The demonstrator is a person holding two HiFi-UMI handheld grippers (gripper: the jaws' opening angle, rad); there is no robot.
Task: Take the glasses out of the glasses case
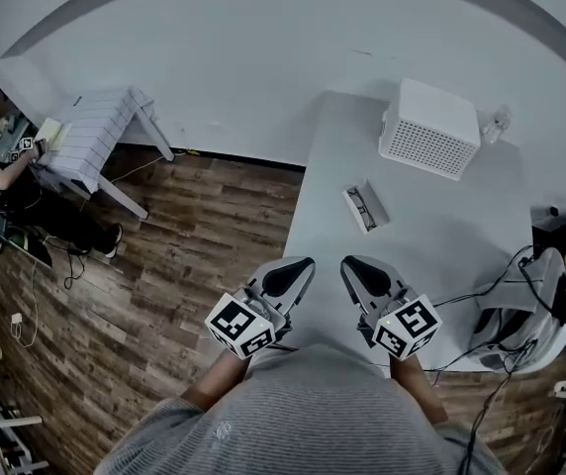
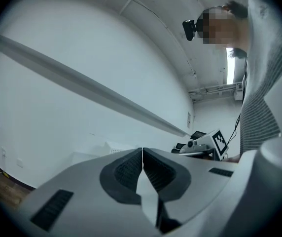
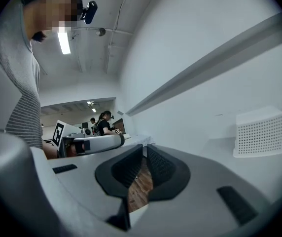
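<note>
The table point(image 1: 431, 240) bears the glasses case point(image 1: 366, 207) (open) beyond right gripper point(image 1: 350, 265).

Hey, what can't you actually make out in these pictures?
- Head view: glasses case too small to make out what's inside.
- Both gripper views: case unseen, perhaps behind left gripper and right gripper.
- Head view: cabled device at far right, cut by the dark rim.

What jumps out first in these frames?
The left gripper and right gripper, both shut and empty, hover side by side at the near edge of the white table in the head view. Just beyond them lies the open glasses case with the glasses inside, and a white perforated box stands at the far end.
</note>
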